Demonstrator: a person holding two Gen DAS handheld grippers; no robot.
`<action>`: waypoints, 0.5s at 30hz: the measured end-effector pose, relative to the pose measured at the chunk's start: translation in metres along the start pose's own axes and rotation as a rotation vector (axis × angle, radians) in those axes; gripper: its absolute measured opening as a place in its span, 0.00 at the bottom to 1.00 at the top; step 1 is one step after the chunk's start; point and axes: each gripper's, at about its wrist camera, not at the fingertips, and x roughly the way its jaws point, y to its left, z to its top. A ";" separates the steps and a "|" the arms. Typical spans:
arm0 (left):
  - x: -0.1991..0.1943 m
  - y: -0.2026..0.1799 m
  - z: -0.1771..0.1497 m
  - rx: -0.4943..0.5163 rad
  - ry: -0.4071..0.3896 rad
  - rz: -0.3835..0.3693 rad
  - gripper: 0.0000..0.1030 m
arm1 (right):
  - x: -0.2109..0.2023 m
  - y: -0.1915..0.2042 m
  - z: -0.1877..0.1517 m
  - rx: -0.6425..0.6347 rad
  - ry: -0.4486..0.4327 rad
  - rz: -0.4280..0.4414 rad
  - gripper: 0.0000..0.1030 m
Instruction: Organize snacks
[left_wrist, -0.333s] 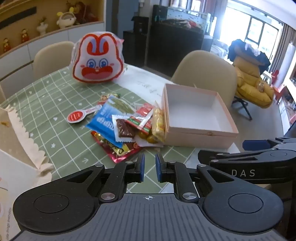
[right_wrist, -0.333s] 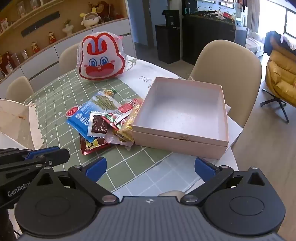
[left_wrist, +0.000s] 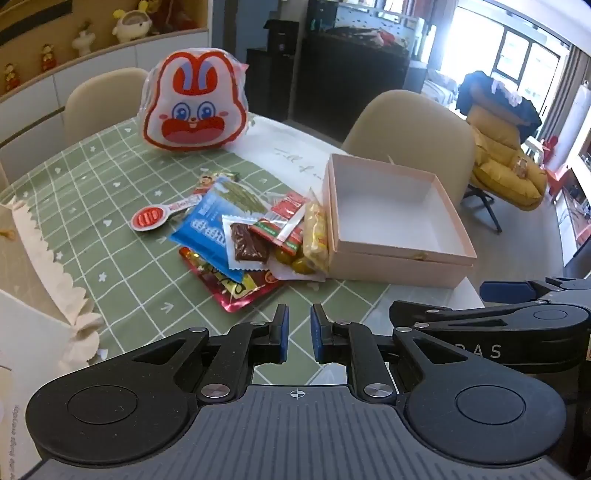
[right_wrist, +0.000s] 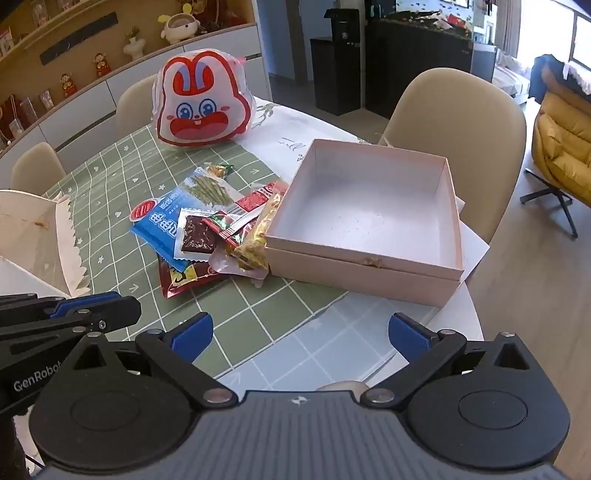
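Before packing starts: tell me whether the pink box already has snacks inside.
No, the pink box shows only its bare white floor; the snack packets lie beside it.

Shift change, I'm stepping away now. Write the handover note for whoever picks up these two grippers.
Left gripper: jaws nearly closed, holding nothing, hovering over the green checked tablecloth short of the snacks.
Right gripper: jaws wide open, empty, pointing down at the table's near edge in front of the pink box.
Snack pile: loose packets heaped on the cloth, against the box's left wall. Bunny-face bag stands behind them.
Done: nothing; the box is open and empty.
Left: move every packet into the box.
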 end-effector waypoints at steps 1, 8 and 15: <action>0.000 0.000 0.000 0.001 0.001 -0.001 0.16 | 0.001 -0.003 0.001 0.003 0.005 0.007 0.99; -0.001 -0.004 0.000 0.004 0.005 0.003 0.16 | 0.000 -0.001 0.000 0.011 0.013 -0.001 0.99; 0.000 -0.002 0.000 -0.001 0.009 -0.007 0.16 | 0.001 -0.001 -0.001 0.013 0.014 -0.002 0.99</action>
